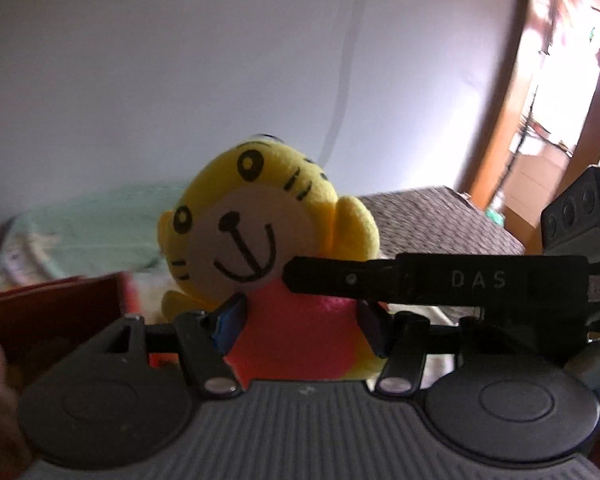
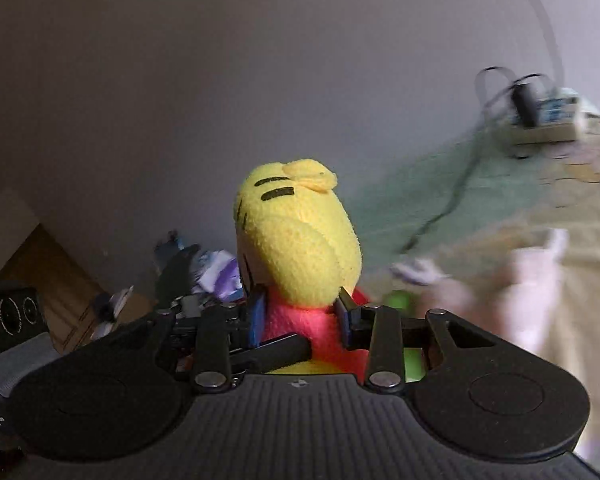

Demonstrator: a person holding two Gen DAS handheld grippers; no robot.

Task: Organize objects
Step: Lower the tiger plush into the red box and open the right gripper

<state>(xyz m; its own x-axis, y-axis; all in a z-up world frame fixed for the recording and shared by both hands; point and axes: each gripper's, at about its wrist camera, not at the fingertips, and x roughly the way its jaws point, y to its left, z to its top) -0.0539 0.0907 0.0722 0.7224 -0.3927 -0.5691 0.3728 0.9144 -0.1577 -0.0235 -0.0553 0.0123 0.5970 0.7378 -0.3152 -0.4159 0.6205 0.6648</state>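
Both the left gripper [image 1: 300, 328] and right gripper [image 2: 301, 320] clench the yellow tiger plush toy [image 1: 260, 220] aloft, mid-carry; next it needs a resting spot.

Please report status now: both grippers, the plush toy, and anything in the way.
Left gripper and right gripper both shut on the plush toy, at its pink body. Toy lifted, head up. Nothing blocks ahead; gray basket behind the toy.

"DAS" stands on the right gripper [image 1: 296, 276].
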